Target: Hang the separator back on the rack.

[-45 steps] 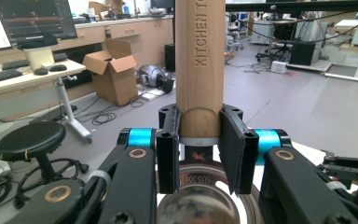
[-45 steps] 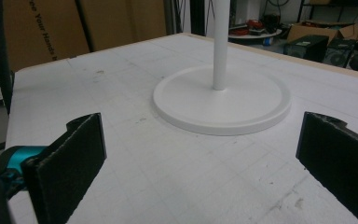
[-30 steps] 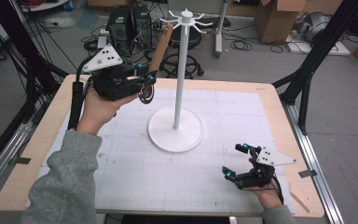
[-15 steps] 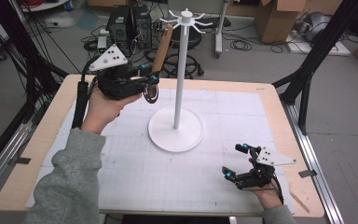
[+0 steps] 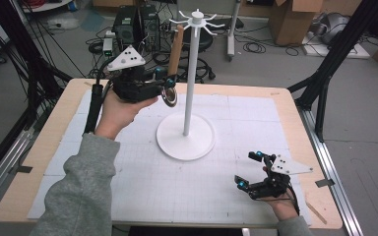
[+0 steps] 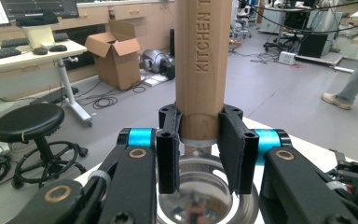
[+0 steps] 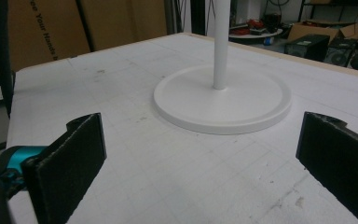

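Since a second ago, my left hand-held gripper has drifted only slightly, carrying the ladle a touch nearer the stand's pole; my right one has not moved. The left hand-held gripper is clenched on a wooden-handled ladle, raised above the far left part of the tabletop. In the left gripper view the pads press on both sides of the wooden handle just above its metal collar, and the steel bowl sits below the jaws. Engraved letters on the handle read "KITCHEN". From above, the handle stands nearly upright, leaning a little toward the white hanging stand, its top close beside the pole and just under the ring of hooks, though I cannot tell whether it touches a hook. The bowl hangs just left of the pole, above the edge of the stand's round base.

My right hand-held gripper rests low on the near right part of the tabletop, released, its jaws standing wide apart with nothing between them. In the right gripper view the two black pads frame the stand's base, which lies well apart from them across the white gridded mat.
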Demonstrator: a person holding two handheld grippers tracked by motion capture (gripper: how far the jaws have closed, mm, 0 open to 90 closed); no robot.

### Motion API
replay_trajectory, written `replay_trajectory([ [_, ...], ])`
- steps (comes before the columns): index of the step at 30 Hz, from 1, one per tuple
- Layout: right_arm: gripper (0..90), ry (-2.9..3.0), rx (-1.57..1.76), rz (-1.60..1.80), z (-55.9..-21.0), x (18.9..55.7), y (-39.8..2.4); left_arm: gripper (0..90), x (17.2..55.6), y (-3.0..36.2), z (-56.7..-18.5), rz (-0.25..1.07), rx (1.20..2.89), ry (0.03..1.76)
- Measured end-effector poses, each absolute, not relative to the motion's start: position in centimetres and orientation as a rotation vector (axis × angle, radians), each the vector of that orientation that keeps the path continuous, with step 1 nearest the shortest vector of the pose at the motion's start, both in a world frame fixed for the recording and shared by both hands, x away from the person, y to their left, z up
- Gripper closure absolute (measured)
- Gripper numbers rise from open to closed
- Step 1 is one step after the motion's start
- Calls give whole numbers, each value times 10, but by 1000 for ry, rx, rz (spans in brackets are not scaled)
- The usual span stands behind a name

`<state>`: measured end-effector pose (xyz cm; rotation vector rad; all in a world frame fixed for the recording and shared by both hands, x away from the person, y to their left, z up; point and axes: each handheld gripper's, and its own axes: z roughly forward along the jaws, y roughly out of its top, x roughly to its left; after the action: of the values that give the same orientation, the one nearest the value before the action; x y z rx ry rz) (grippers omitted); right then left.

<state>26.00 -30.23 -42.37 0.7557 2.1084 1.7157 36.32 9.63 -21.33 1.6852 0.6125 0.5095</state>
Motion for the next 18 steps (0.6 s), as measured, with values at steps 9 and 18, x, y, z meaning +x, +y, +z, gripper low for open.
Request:
replay_trajectory([
  [9, 6, 2110, 757, 1716, -424, 260, -303, 692, 367, 89, -214, 500, 1683, 623],
  [18, 6, 2108, 760, 1715, -425, 261, -304, 636, 363, 94, -218, 506, 1690, 582],
])
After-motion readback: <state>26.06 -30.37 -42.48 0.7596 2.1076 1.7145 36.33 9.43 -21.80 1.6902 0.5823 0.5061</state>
